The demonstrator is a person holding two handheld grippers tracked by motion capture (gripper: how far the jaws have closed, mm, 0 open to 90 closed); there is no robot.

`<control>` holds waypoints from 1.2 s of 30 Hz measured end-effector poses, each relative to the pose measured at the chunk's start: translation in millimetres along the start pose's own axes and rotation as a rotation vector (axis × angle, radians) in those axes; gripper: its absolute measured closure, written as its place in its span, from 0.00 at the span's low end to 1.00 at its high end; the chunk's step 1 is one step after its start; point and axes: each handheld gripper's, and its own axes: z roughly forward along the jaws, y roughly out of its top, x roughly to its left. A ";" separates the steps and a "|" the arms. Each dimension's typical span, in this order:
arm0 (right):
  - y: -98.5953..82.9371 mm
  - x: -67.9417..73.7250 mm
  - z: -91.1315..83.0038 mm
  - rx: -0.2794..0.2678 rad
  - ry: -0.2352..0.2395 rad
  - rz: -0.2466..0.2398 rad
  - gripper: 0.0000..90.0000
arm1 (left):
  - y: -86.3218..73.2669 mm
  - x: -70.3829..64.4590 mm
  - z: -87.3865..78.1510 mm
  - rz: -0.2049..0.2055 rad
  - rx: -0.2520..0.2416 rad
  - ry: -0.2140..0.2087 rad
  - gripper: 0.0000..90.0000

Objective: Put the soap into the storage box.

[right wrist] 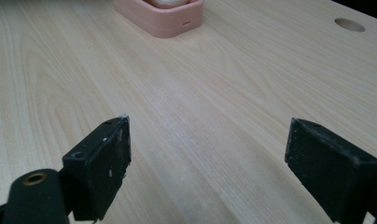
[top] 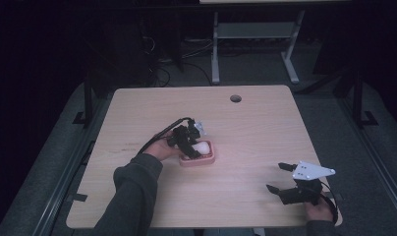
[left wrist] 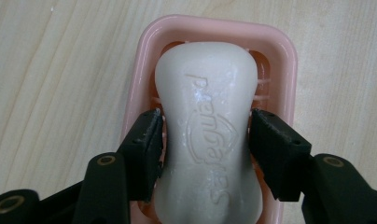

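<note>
In your high view the scene is dim: the desk [top: 255,147] is the one moderately lit surface, while the room around it falls to near black with a bluish cast, and detail is soft and coarse. Your left gripper view is bright and evenly lit; the soap bar [left wrist: 207,126] shows small specular highlights on its embossed lettering, and the jaws at the bottom edge appear slightly blurred. Your right gripper view is well lit, with sharp wood grain mid-frame, softer focus toward the pink dish [right wrist: 161,16], and faint shadow beneath the jaws.
</note>
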 end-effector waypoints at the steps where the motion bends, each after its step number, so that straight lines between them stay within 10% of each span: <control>1: 0.0 0.0 0.1 0.000 -0.001 -0.001 0.15 | 0.0 -0.5 -0.4 -0.001 -0.005 0.005 0.48; 36: 0.2 -0.6 1.3 0.007 0.000 0.012 0.15 | -15.4 -13.1 -32.4 -0.036 -0.068 0.040 0.40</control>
